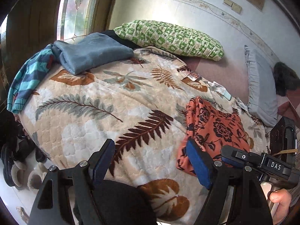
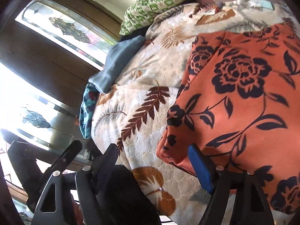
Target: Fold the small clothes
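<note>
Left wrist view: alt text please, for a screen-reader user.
The open left claw hovers over a leaf-print blanket on a bed, with an orange floral garment lying by its right finger. Farther back lie a folded blue cloth, a striped sweater and a green patterned pillow.

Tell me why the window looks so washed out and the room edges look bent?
Right wrist view: daylight through the patterned window overexposes it to white, and the orange floral garment is slightly soft. Left wrist view: the fisheye lens bows the wall border and bulges the leaf-print blanket; exposure there is even.
</note>
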